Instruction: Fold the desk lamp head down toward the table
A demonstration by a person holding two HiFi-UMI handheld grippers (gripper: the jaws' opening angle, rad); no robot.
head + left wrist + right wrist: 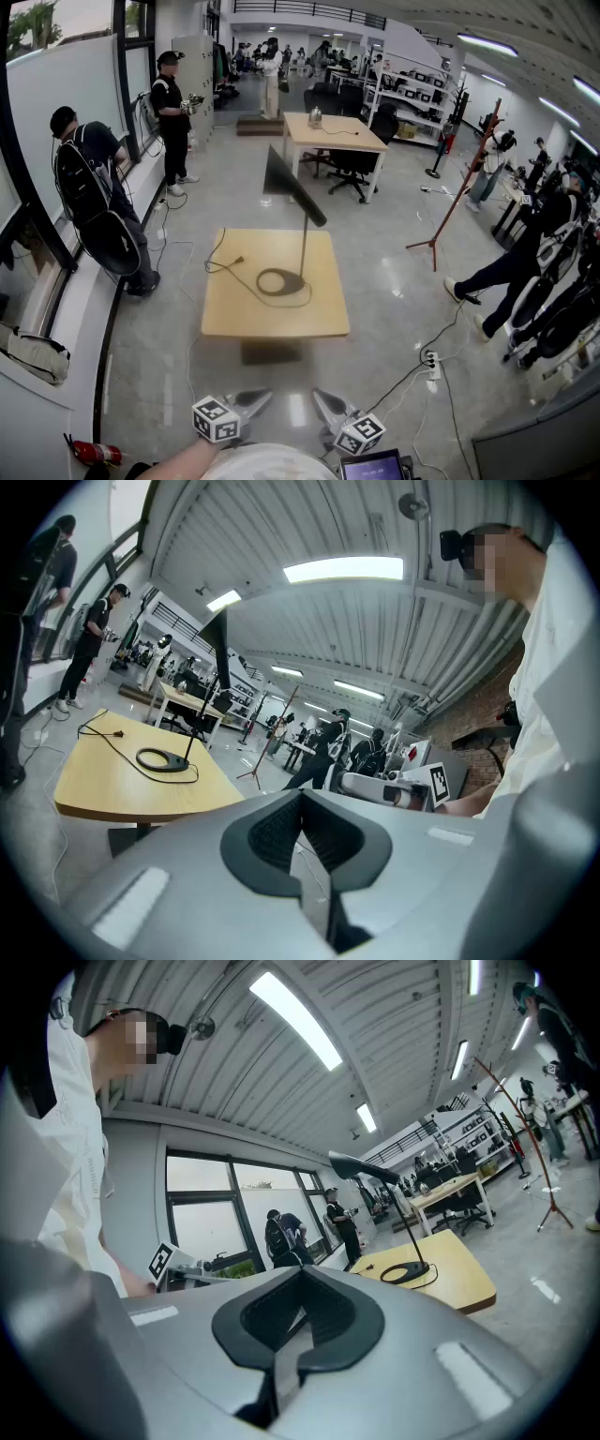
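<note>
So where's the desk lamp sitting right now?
In the head view the desk lamp stands on the wooden table at frame centre, its ring base near the table's middle and its cable trailing left.

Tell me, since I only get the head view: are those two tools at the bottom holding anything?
Observer: No. The left gripper view shows the left tool with its jaws pressed together and nothing between them.
Operator: And the other one?
Observer: It's the same. In its own view, the right tool has its jaws together and is empty.
Operator: From above the lamp head looks like a dark slab. Is it thick?
Observer: No. Seen from the side in the right gripper view, the lamp head is a thin flat panel, tilted and raised well above the table.
</note>
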